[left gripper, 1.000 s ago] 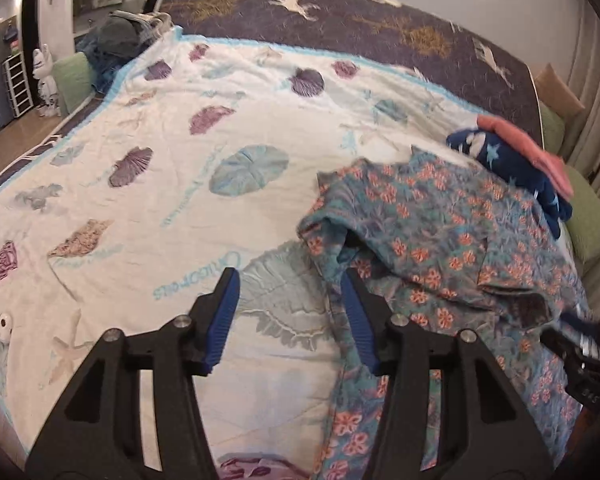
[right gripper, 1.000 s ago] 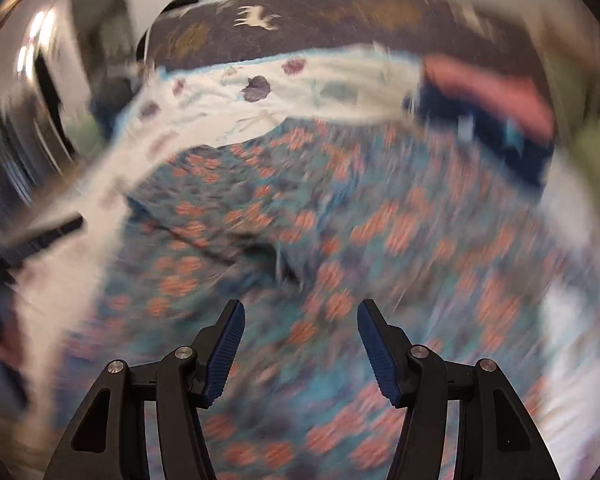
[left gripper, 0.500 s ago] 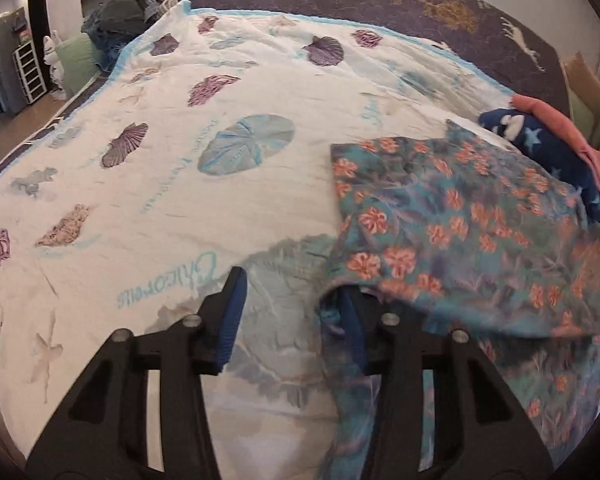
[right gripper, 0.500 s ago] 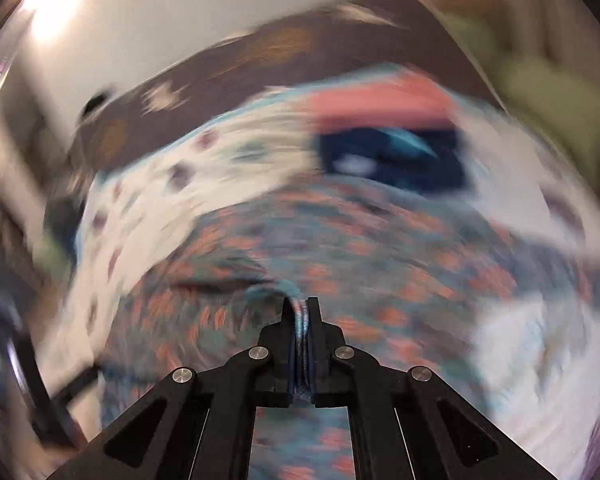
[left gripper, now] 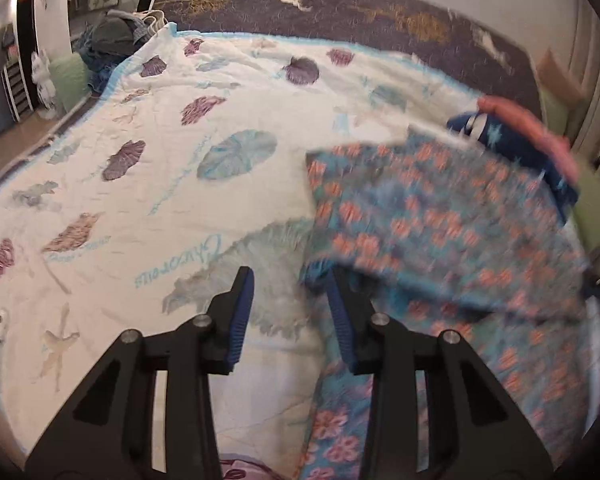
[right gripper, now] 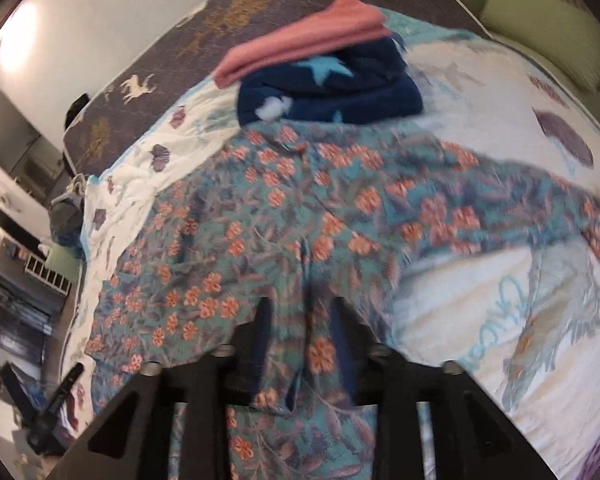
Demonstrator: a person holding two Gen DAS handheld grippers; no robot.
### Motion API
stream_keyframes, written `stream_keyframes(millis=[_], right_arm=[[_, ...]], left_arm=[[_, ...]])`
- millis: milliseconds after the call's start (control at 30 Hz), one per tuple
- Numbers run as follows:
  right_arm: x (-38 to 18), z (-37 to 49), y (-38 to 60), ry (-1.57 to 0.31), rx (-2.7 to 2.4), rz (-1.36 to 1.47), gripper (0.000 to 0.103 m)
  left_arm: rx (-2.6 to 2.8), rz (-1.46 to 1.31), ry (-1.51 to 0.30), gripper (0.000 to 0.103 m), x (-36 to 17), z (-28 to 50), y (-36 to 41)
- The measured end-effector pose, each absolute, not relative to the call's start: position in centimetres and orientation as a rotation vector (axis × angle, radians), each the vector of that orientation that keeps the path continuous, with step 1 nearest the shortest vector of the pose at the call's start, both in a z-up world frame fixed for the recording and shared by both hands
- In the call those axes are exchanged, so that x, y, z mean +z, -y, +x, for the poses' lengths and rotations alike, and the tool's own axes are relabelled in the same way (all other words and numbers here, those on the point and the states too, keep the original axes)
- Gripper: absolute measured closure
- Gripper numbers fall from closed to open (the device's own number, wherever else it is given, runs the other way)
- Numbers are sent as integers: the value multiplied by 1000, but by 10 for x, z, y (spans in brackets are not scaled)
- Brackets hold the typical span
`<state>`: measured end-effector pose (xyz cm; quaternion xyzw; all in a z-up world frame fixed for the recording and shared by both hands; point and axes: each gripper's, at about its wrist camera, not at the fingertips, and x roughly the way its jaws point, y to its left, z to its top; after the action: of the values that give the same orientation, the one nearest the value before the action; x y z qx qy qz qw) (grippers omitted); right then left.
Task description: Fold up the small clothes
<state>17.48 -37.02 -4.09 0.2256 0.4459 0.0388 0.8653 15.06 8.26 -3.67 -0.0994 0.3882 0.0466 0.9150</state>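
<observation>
A teal garment with orange flowers lies on the right of the white seashell blanket. Its upper layer is folded over and blurred by motion. My left gripper is open, just left of the garment's edge, which touches the right finger. In the right wrist view the same garment spreads in front of my right gripper. The right jaws stand open with a fold of the cloth lying between them.
A folded stack, navy star cloth under a pink cloth, sits behind the garment. A dark deer-print headboard cover runs along the back. Green cushions lie at the right. A laundry pile sits far left.
My right gripper was shut on the garment half a second ago and now stands open. The garment's upper layer has swung over. The left gripper stayed open beside it.
</observation>
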Motion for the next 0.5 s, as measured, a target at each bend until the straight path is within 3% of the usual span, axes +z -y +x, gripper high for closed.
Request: stream_keyframes(millis=[67, 233, 267, 333, 367, 400, 500], right_arm=[[-39, 182, 367, -939, 92, 446, 56], [-54, 219, 349, -1018, 129, 398, 56], [-58, 224, 344, -1033, 127, 386, 62], [-59, 227, 337, -1034, 120, 338, 97], [-56, 227, 334, -1022, 122, 332, 98], [-47, 225, 334, -982, 134, 339, 98], [-12, 216, 338, -853, 157, 351, 98]], left_arm=[[93, -256, -797, 63, -28, 169, -92], [62, -329, -917, 57, -49, 245, -98], [55, -343, -960, 57, -59, 259, -98], [18, -415, -1043, 58, -79, 283, -97], [-10, -442, -1045, 69, -82, 287, -95], [-55, -452, -1021, 101, -79, 291, -91], [-31, -413, -935, 99, -57, 292, -91]])
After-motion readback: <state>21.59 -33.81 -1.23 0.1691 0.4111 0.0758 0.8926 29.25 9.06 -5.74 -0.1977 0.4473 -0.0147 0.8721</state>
